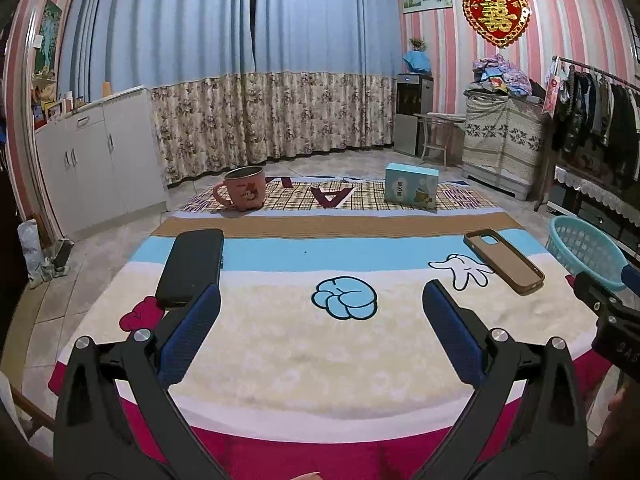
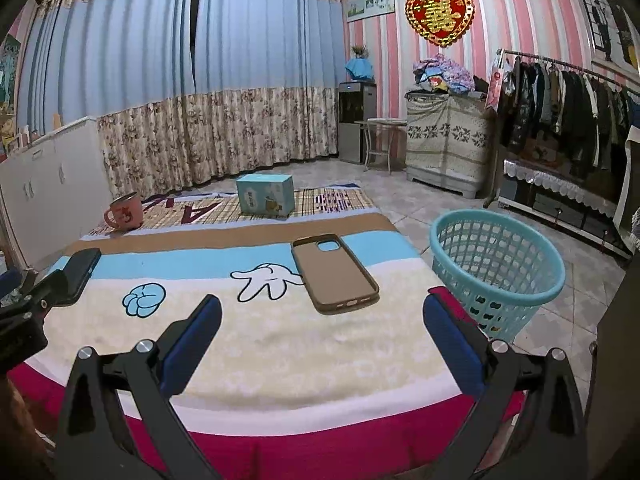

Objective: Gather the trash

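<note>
A cartoon-print blanket (image 1: 320, 352) covers the table. On it lie a black phone (image 1: 191, 266) at the left, a brown phone case (image 1: 504, 261) at the right, a pink mug (image 1: 241, 188) and a light blue box (image 1: 411, 185) at the far end. My left gripper (image 1: 320, 300) hovers open over the near middle, nothing between its blue pads. In the right wrist view my right gripper (image 2: 322, 310) is open too, just short of the brown case (image 2: 334, 273). A turquoise plastic basket (image 2: 496, 268) stands on the floor off the table's right edge.
White cabinets (image 1: 96, 160) line the left wall and curtains (image 1: 260, 80) hang behind the table. A covered cabinet (image 2: 448, 140) and a clothes rack (image 2: 568, 108) fill the right side. The other gripper's black body (image 1: 612, 320) shows at the right edge of the left wrist view.
</note>
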Motion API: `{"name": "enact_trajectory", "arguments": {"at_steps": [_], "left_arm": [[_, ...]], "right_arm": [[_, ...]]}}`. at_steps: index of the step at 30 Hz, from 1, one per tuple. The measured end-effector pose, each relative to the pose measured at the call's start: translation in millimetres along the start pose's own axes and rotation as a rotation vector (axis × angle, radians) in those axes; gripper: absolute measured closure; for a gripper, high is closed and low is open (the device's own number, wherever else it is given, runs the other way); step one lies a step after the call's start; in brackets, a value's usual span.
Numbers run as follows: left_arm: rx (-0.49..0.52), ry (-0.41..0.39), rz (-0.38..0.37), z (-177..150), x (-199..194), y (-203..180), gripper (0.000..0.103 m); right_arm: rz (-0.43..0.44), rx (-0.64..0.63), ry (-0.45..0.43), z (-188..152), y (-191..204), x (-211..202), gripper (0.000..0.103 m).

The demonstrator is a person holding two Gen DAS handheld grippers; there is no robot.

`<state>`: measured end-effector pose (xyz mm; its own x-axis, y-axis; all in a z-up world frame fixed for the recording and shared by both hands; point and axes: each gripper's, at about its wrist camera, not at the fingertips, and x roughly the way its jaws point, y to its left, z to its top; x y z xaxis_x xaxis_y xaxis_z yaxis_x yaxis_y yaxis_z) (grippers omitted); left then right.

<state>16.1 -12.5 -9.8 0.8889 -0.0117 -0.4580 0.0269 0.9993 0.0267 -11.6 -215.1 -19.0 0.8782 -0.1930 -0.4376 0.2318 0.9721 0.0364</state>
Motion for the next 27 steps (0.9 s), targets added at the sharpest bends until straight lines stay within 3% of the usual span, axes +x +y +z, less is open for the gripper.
{"name": "enact_trajectory", "arguments": {"at_steps": [27], "left_arm": [[0.035,-0.009,-0.039,1.2,0.1,-5.2,0.005]], "right_arm": [[-0.012,-0.028,-0.023,-2.7,11.2,-7.2,0.005]]}}
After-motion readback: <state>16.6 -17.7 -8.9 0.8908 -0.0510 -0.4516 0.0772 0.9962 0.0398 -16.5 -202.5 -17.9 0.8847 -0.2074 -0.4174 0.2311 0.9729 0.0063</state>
